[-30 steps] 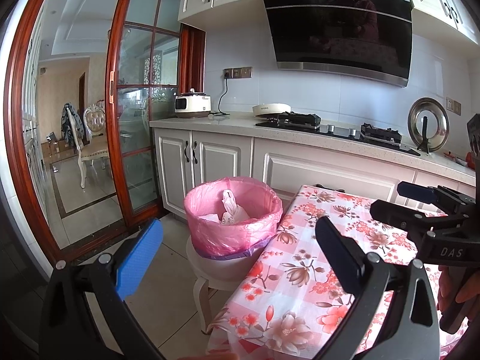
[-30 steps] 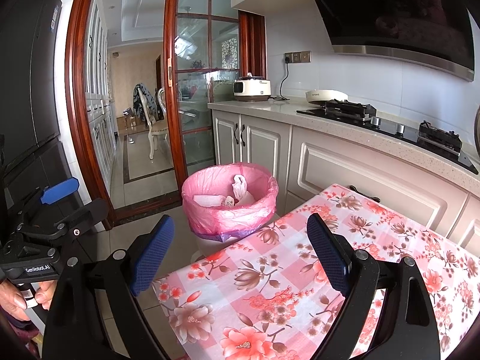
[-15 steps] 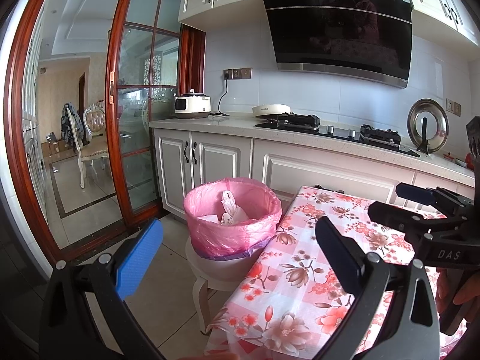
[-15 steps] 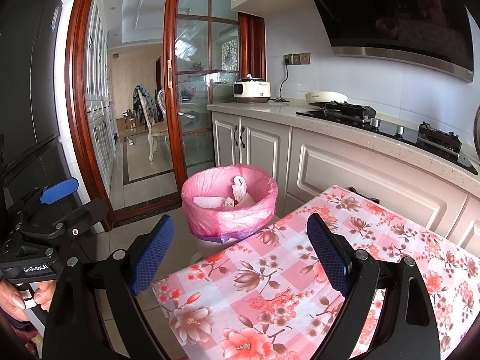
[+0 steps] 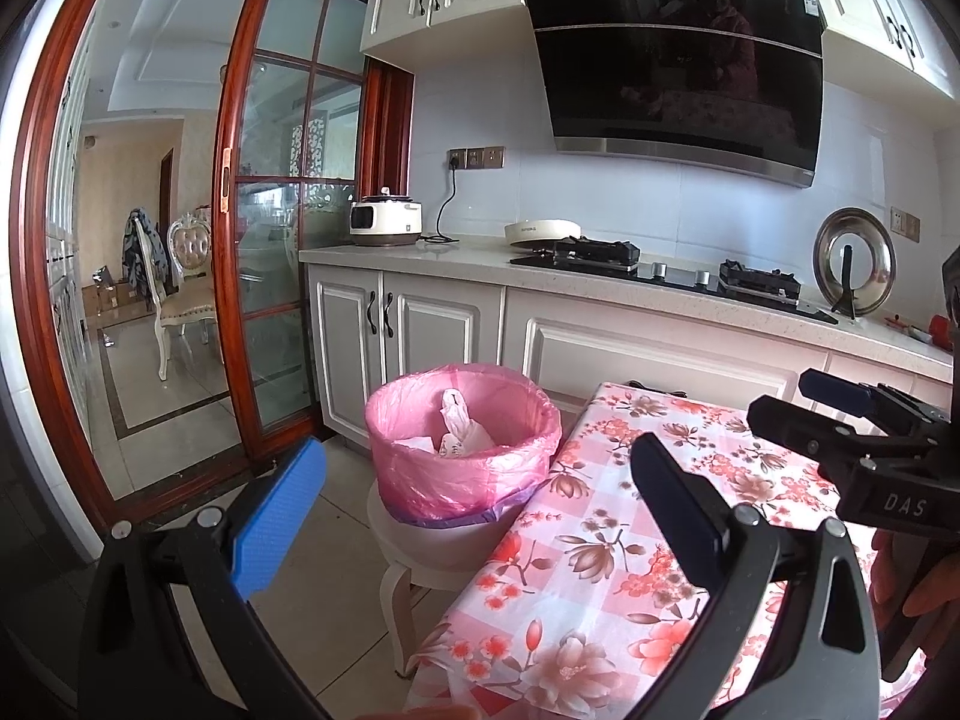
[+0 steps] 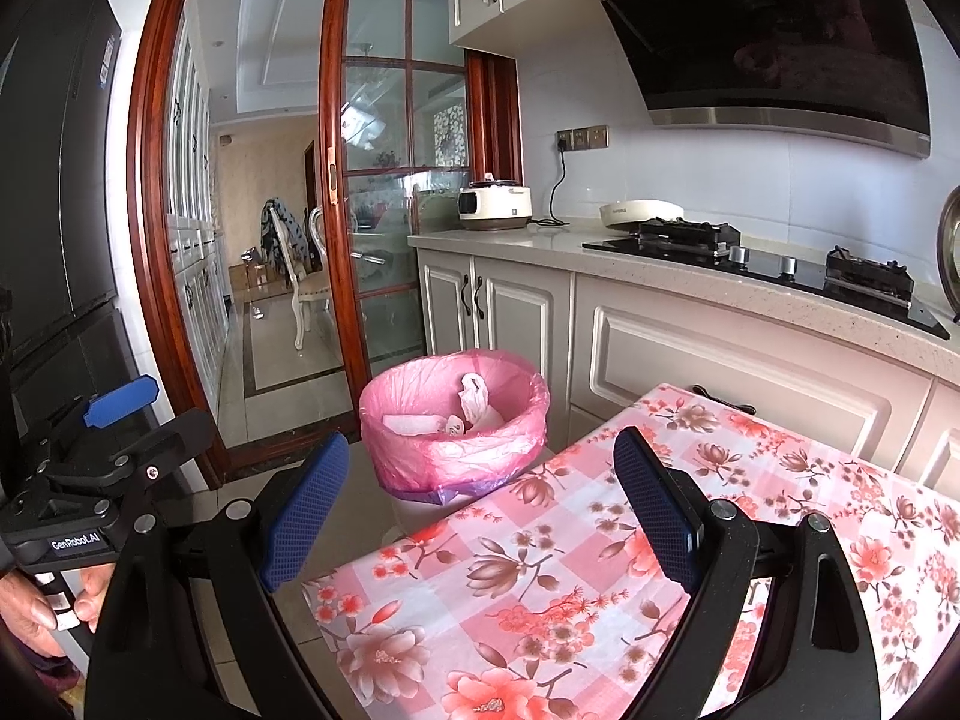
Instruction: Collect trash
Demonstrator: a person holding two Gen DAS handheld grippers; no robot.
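A bin lined with a pink bag (image 5: 462, 450) stands on a white stool (image 5: 414, 552) beside the table corner, with white crumpled trash (image 5: 459, 426) inside. It also shows in the right wrist view (image 6: 456, 432) with white trash (image 6: 474, 405) in it. My left gripper (image 5: 480, 516) is open and empty, held back from the bin, above the table's left edge. My right gripper (image 6: 480, 516) is open and empty above the table's near corner. Each gripper shows at the edge of the other's view: the right one (image 5: 840, 420), the left one (image 6: 132, 420).
The table carries a pink floral cloth (image 5: 630, 540), also seen in the right wrist view (image 6: 600, 570). White cabinets (image 5: 408, 330) and a counter with a rice cooker (image 5: 387, 222) and a gas hob (image 5: 660, 270) lie behind. A sliding glass door (image 5: 264, 270) stands at left.
Both views have shifted very slightly; the bin sits a touch lower and farther. Both grippers remain open and empty.
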